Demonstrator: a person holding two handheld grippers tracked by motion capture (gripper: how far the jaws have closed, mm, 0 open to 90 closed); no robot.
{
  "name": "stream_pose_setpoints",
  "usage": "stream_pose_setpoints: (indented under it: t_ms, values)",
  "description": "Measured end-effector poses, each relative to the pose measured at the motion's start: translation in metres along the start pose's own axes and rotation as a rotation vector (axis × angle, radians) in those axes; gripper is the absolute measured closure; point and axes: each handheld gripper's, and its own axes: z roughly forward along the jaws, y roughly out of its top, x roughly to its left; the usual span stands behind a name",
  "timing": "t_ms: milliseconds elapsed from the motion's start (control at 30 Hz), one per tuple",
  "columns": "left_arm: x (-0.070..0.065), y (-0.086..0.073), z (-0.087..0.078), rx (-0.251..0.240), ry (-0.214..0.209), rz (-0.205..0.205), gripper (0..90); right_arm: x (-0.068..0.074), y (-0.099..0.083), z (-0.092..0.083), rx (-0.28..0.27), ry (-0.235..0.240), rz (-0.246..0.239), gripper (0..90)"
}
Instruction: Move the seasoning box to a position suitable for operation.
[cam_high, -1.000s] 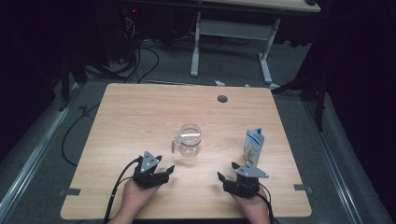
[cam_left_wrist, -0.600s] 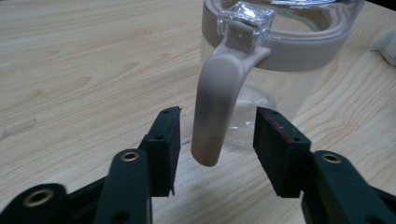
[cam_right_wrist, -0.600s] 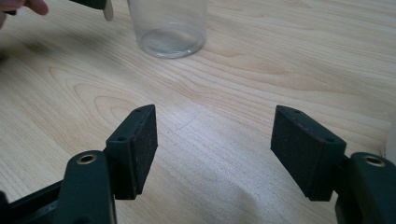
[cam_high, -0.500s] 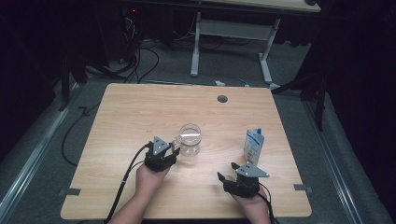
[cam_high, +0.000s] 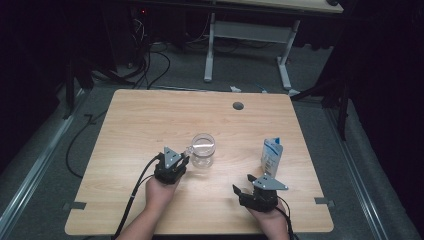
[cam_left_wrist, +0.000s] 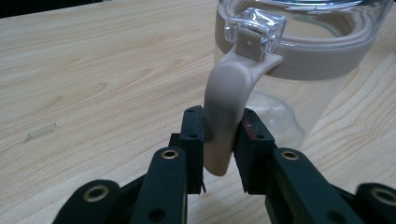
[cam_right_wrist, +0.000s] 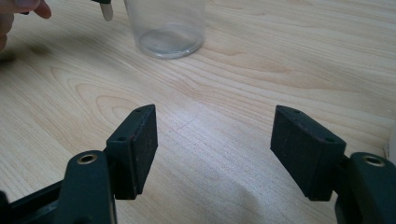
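Clear, glossy plastic pitcher (cam_left_wrist: 303, 88) with a smooth matt beige plastic handle (cam_left_wrist: 224, 116) and collar band, the handle lying between matt black jaw pads (cam_left_wrist: 192, 140) of faintly grained rubber-like finish. Beneath the jaws, a pale wood-grain table top (cam_left_wrist: 93, 70) with a smooth satin sheen.

The high view looks forward and down from above the near edge, taking in the whole table (cam_high: 150, 120) from afar. The left gripper view sits just behind the jug (cam_left_wrist: 303, 70), its handle at 12 o'clock. The right gripper view skims low over bare wood, sharing that jug (cam_right_wrist: 166, 25) at 11 o'clock.
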Motion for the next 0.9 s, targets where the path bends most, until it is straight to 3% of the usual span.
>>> stream_pose_setpoints:
  t_ms: [333,667,900]
  values:
    - [-0.004,-0.004,-0.016,0.012,-0.035,0.015,74.7,-0.002,0.0,0.0,-0.006,0.006,0.011,32.0]
    - [-0.017,-0.017,-0.05,0.034,-0.111,0.023,74.6,-0.002,0.0,-0.001,-0.002,0.005,0.008,32.0]
    - [-0.027,-0.023,-0.064,0.059,-0.159,0.025,74.3,-0.001,0.0,0.0,-0.001,0.005,0.003,32.0]
